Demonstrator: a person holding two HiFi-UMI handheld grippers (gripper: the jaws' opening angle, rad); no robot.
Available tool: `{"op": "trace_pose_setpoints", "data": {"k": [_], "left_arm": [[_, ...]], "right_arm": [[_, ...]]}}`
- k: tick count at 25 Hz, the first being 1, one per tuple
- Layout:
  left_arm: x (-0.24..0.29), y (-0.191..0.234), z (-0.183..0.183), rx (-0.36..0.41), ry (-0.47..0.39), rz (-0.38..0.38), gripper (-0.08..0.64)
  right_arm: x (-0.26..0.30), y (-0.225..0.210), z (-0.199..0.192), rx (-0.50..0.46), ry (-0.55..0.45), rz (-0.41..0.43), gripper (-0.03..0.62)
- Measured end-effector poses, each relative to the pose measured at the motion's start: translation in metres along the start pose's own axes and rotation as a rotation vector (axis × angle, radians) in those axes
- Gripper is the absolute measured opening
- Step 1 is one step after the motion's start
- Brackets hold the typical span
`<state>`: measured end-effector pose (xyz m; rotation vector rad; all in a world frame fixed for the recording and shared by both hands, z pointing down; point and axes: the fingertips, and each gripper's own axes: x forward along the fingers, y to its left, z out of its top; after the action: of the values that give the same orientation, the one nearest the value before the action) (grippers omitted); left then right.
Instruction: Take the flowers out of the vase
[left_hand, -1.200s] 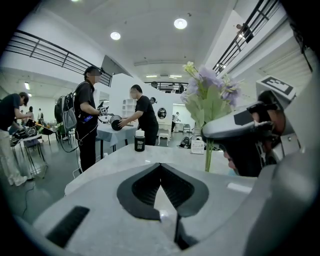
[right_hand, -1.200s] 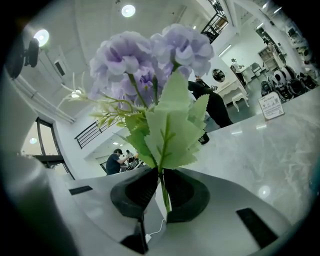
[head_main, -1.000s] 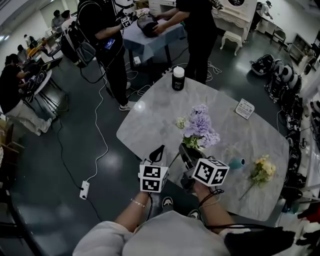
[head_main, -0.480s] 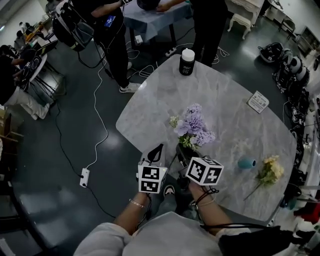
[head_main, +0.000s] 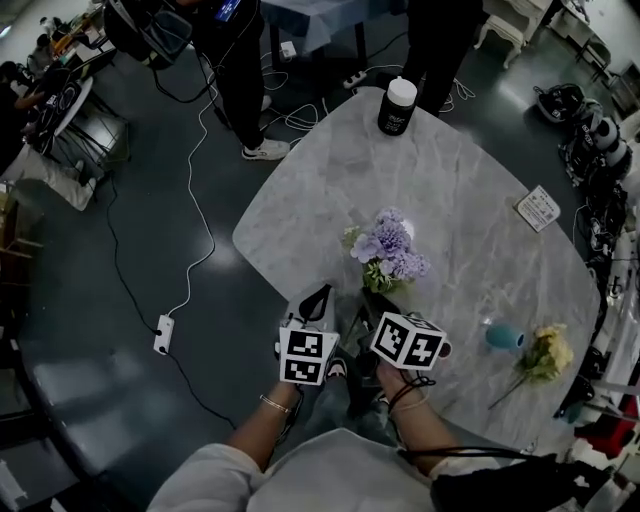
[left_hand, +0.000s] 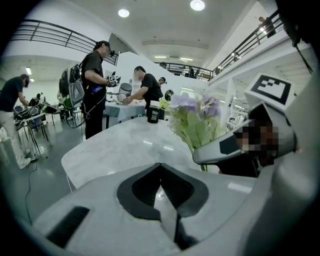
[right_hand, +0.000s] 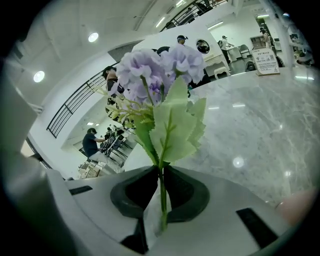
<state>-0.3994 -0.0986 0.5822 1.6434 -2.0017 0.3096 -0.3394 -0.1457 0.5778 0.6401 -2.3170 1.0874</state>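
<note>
Bright ceiling lamps overhead (fisheye edges dark), sharp.

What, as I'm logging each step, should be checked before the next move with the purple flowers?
1. Right gripper clamped on the stem of the purple flowers: ok.
2. Left gripper shut with nothing between its jaws: ok.
3. Purple flowers clear of the teal vase, which sits apart on the table: ok.
4. Bare marble beside the held flowers for laying them down: ok.
5. Yellow flowers already lying on the table: ok.
6. Lower end of the held stem free of the table edge: cannot tell.
</note>
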Motion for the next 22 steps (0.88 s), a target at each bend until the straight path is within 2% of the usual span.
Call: {"op": "trace_pose_setpoints", "data": {"k": [17, 22], "left_arm": [[0.015, 0.005, -0.023, -0.026, 0.04, -0.011, 0.009], [0.017, 0.006, -0.026, -0.028, 0.048, -0.008, 0.009]], "right_arm": [[0.028, -0.035, -0.01, 0.084, 0.021, -0.111, 0.043], [0.032, -0.039, -0.012, 0.071, 0.036, -0.13, 0.043]]}}
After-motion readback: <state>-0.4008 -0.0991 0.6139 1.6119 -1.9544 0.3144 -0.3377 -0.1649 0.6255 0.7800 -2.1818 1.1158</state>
